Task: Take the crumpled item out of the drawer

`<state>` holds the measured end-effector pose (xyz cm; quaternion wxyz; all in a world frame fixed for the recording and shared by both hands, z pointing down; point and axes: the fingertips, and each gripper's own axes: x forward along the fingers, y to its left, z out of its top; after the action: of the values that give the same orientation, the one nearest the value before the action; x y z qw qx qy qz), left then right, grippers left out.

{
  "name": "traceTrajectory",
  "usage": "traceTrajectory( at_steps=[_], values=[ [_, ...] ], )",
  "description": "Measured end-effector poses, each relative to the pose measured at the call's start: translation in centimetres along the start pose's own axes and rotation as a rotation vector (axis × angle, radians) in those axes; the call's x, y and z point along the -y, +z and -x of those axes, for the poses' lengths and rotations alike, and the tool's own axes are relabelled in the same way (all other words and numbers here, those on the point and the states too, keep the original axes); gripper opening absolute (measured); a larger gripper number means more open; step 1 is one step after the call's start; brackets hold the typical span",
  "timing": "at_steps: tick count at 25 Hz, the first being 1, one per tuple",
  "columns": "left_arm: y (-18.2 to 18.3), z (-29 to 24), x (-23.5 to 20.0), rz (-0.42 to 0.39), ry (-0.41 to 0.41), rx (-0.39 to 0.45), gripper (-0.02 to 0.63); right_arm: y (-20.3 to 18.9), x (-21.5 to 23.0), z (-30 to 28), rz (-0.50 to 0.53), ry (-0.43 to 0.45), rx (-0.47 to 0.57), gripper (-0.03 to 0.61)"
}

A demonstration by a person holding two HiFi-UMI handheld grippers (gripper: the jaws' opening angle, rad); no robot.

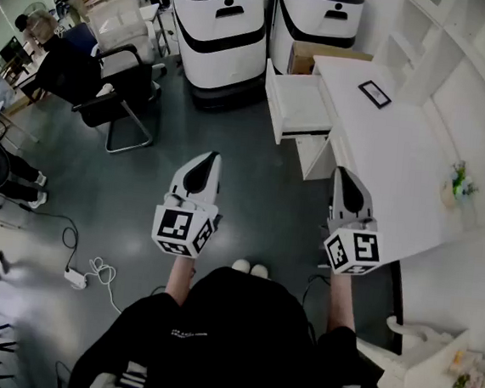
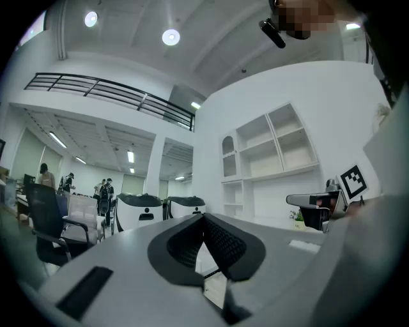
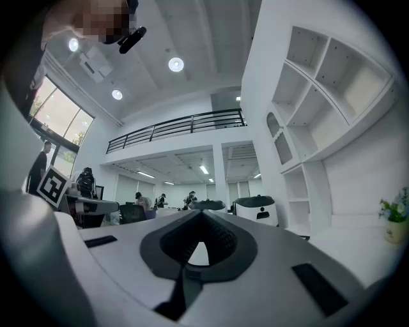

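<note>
My left gripper [image 1: 212,156] and right gripper [image 1: 341,171] are both pinched shut and empty. The open drawer [image 1: 274,107] sits well ahead of the right one, can't tell what's inside.

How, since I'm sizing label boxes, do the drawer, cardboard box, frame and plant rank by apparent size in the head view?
1. Drawer
2. Box, partly hidden by the desk
3. Frame and plant look alike, so they are not ranked.
</note>
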<state>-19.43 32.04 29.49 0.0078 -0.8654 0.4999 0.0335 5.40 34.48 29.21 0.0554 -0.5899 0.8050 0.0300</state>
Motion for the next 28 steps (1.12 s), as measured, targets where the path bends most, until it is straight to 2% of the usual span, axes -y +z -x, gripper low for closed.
traceTrajectory(
  at_steps=[7,19,28],
  values=[
    [-0.3,-0.2,0.1,-0.001,0.024,-0.011,-0.002,0.1,0.9,0.0,0.025,-0.009,0.004,-0.009],
    [-1.9,-1.2,0.7,0.013,0.057,-0.059,-0.002,-1.6,2.7,-1.1,-0.037,0.012,-0.01,-0.009],
    [-3.2,-5.3,0.0,0.027,0.051,-0.078,-0.002,-2.9,4.7,-4.6,-0.047,0.028,-0.025,-0.009]
  ],
)
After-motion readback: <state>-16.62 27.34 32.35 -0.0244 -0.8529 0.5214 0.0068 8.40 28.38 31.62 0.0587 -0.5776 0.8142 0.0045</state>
